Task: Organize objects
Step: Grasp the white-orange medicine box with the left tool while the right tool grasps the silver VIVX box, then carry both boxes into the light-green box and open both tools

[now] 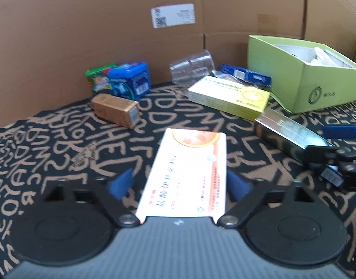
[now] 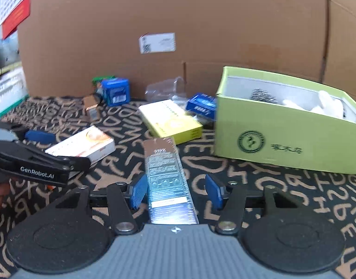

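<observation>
Both grippers sit low over a black cloth (image 1: 61, 139) covered in tan letters, each with a long box lying between its blue pads. Left gripper (image 1: 180, 183): its jaws stand apart around a white and orange carton (image 1: 189, 167) that lies flat on the cloth; there is a gap on either side, so nothing is pinched. Right gripper (image 2: 176, 191): its jaws are also spread, around a shiny silver box (image 2: 166, 174) that points away toward the back; the left pad is close to the box's edge, the right pad clearly off it, so this one is released too. Just beyond the silver box lies a yellow carton (image 2: 171, 121), and behind that a small blue packet (image 2: 201, 104) beside a green open box (image 2: 282, 134) with white things inside. Farther left, near the big cardboard wall (image 2: 178, 23), stand a blue tub (image 2: 116, 93) and a small brown box (image 2: 92, 108).
</observation>
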`<control>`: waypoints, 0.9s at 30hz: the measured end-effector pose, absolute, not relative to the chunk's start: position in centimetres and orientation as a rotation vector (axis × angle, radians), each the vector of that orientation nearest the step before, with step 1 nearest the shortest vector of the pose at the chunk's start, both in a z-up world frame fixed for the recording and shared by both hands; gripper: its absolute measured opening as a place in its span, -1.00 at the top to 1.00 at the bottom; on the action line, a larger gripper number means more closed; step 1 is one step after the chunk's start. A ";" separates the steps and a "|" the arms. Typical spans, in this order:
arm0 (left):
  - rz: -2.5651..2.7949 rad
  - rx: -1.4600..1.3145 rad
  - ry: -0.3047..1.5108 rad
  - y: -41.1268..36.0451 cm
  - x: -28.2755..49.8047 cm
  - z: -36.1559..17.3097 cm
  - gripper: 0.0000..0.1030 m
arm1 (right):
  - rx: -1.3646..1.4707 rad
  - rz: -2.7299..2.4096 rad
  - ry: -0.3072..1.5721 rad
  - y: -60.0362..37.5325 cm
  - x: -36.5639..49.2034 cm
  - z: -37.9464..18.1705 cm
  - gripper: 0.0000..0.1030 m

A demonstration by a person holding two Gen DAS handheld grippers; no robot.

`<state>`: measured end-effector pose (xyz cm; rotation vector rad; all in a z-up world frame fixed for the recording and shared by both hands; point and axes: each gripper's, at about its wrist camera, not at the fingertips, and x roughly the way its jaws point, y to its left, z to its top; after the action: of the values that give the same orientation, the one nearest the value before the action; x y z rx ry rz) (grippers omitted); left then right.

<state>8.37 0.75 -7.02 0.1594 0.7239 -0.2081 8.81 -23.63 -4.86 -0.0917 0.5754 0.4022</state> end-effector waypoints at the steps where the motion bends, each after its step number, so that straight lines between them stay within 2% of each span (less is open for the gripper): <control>1: -0.216 0.153 0.730 0.8 8.4 -7.0 -0.54 | -0.103 0.404 0.582 -23.3 9.0 -5.0 -0.14; 6: -0.182 0.180 0.720 0.5 8.8 -7.1 -0.82 | -0.134 0.418 0.614 -22.3 9.5 -5.7 -0.13; 8: -0.191 0.185 0.731 0.3 9.2 -7.4 -0.75 | -0.143 0.418 0.615 -22.0 9.7 -5.8 -0.12; 11: -0.246 0.138 0.751 0.5 9.3 -7.2 -0.34 | -0.132 0.422 0.623 -21.9 9.9 -6.1 0.14; 17: -0.269 0.115 0.754 -0.2 8.5 -6.2 -0.33 | -0.053 0.448 0.639 -22.8 9.1 -5.6 0.16; 27: -0.468 0.015 0.610 -5.5 8.4 1.0 -0.33 | 0.046 0.439 0.542 -27.9 7.0 -1.0 0.16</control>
<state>8.44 -5.52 1.01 0.0150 0.6100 -0.4679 7.00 -27.90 -1.01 0.0458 0.5423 0.4386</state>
